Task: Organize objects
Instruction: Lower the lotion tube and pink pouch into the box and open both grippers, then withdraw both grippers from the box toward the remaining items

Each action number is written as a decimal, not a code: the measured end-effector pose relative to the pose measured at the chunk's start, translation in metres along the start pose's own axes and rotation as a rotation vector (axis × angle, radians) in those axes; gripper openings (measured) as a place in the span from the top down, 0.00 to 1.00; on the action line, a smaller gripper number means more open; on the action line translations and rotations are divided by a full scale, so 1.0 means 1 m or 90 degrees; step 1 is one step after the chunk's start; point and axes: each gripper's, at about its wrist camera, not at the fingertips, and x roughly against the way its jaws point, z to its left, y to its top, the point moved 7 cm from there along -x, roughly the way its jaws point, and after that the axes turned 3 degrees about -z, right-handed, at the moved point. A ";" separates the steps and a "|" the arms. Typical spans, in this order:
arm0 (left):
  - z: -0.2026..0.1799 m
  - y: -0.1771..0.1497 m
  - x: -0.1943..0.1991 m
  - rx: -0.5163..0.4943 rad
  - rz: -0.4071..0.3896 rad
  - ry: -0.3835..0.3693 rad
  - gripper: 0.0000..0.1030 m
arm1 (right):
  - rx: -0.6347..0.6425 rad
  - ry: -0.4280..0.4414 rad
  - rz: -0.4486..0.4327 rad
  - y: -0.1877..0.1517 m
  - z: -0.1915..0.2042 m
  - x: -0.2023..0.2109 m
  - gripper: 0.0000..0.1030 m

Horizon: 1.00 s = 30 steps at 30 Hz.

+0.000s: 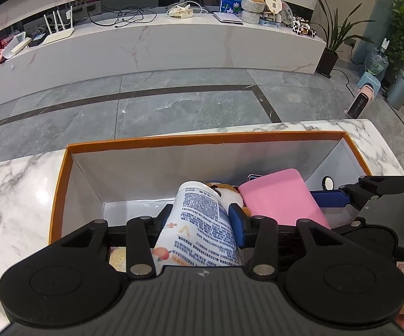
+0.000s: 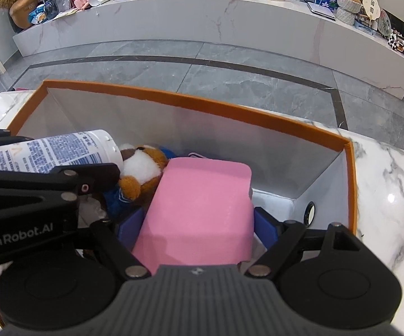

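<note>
An orange-rimmed box with white inner walls stands on the marble table; it also shows in the right wrist view. My left gripper is shut on a white bottle with blue print, held inside the box; the bottle also shows in the right wrist view. My right gripper is shut on a pink block, held inside the box; the block also shows in the left wrist view. A brown and white plush toy lies in the box between bottle and block.
A small round black and white object lies in the box's right corner. The marble table surrounds the box. Beyond the table are a grey tiled floor and a long white cabinet with routers, cables and ornaments.
</note>
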 end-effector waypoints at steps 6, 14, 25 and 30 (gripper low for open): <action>0.001 0.000 0.003 -0.007 -0.003 0.003 0.41 | 0.002 0.000 0.010 -0.002 0.001 -0.003 0.18; 0.000 0.001 0.008 0.007 -0.006 -0.004 0.31 | 0.007 0.005 0.002 -0.001 -0.002 0.000 0.18; -0.006 -0.002 0.041 0.016 -0.048 0.005 0.29 | 0.026 0.020 -0.068 -0.006 0.006 0.039 0.12; -0.013 -0.010 0.074 0.013 -0.092 0.019 0.20 | 0.040 0.000 -0.121 -0.019 0.012 0.077 0.11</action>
